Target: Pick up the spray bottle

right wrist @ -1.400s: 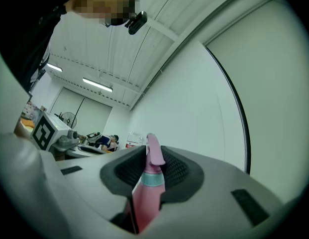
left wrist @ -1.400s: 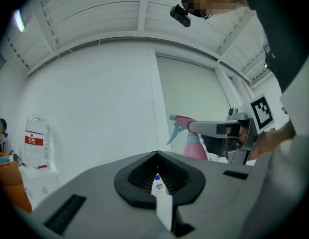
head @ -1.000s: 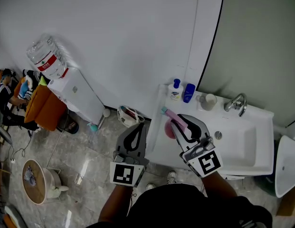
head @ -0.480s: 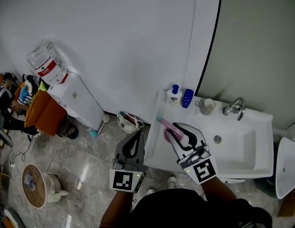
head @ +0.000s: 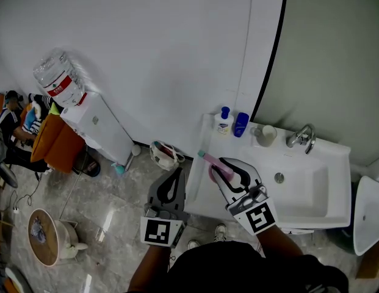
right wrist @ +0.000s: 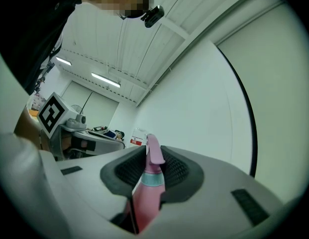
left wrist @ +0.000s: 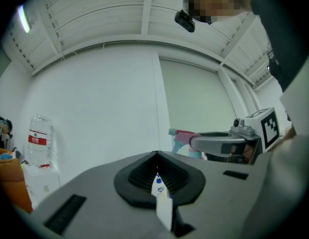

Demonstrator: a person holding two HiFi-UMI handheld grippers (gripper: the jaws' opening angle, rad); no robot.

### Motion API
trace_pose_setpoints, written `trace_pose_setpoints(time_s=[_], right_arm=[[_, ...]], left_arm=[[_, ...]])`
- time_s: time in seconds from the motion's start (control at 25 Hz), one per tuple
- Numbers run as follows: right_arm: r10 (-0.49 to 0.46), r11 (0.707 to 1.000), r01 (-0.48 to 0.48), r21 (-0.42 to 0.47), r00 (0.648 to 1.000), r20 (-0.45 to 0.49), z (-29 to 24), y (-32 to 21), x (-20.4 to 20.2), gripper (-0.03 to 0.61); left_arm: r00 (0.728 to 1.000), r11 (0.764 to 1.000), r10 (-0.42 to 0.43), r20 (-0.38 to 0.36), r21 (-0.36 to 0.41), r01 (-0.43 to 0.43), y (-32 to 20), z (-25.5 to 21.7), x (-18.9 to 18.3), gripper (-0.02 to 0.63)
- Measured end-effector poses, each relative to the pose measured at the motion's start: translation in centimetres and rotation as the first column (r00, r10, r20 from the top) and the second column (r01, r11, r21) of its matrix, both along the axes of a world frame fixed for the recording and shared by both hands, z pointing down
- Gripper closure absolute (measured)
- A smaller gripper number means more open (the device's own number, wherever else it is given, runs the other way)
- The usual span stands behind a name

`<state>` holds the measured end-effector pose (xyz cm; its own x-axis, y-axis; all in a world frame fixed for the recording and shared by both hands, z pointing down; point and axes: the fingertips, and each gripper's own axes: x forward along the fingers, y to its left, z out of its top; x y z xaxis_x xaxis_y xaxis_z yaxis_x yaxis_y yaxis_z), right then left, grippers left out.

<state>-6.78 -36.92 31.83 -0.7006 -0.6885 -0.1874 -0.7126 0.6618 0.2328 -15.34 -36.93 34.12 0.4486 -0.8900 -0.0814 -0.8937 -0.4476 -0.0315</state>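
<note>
Spray bottle (right wrist: pixel 147 185) is right there in my right gripper (head: pixel 231 171), pink body squeezed between the two dark pads, teal collar and pink head poking out past them!

Where is it sitting over the room?

From the head view it hangs over the left end of the sink (head: pixel 311 191), head (head: pixel 211 160) aimed up and left toward the white wall. I can't tell whether its base touches the counter.

So the right jaws are narrow?

Narrow, and pressing on the spray bottle from both sides. Nothing else is in there.

And your left gripper (head: pixel 175 177)?

It hovers just beside the right one, out over the grey floor, off the counter's edge. Its jaws stand all but together with nothing between them; through the thin slit I only see the far soap bottle (left wrist: pixel 158 185).

What's around the sink?

The soap bottle and a blue bottle (head: pixel 241 125) stand side by side at the back left corner, a cup (head: pixel 267 134) near them, then the tap (head: pixel 301 137). Well off to the left, a water dispenser (head: pixel 101 130) carries its big jug (head: pixel 58 78).
</note>
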Motion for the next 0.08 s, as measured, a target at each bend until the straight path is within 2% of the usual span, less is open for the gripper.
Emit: trace_pose_setpoints(time_s=[0.08], right_arm=[[0.004, 1.000, -0.004, -0.003, 1.000, -0.005, 0.14, -0.01, 0.02, 0.491]], left_arm=[[1.000, 1.000, -0.003, -0.002, -0.002, 0.003, 0.06, 0.04, -0.14, 0.618]])
